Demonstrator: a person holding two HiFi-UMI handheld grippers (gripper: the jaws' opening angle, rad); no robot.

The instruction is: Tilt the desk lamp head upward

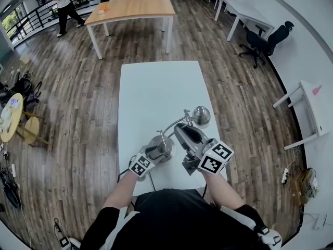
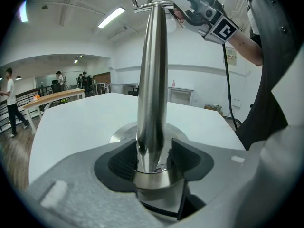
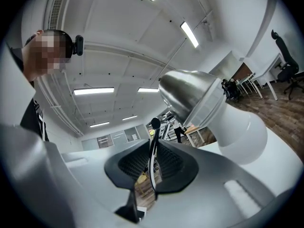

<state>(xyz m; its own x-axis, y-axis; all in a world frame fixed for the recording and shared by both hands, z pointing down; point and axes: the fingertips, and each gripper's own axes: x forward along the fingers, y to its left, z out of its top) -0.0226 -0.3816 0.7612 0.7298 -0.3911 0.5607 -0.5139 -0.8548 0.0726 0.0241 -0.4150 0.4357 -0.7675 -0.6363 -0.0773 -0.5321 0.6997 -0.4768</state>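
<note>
A chrome desk lamp stands near the front edge of the white table (image 1: pixel 156 87). Its round base (image 1: pixel 167 149) carries an upright post (image 2: pixel 152 80), and a thin arm rises to the dome head (image 1: pixel 202 115). My left gripper (image 1: pixel 155 152) is shut on the post just above the base, pads on both sides (image 2: pixel 153 156). My right gripper (image 1: pixel 182 130) is up at the lamp's arm. In the right gripper view its jaws (image 3: pixel 153 158) pinch a thin black ball-tipped rod (image 3: pixel 154 132) behind the head (image 3: pixel 187 96). The white bulb (image 3: pixel 240 127) points right and downward.
A wooden table (image 1: pixel 132 8) stands further back, with a person (image 1: pixel 63 1) walking at the far left. To the right are white desks (image 1: pixel 250 12), a black office chair (image 1: pixel 266 41) and a small white table (image 1: pixel 312 108). A round yellow table (image 1: pixel 10 116) sits left.
</note>
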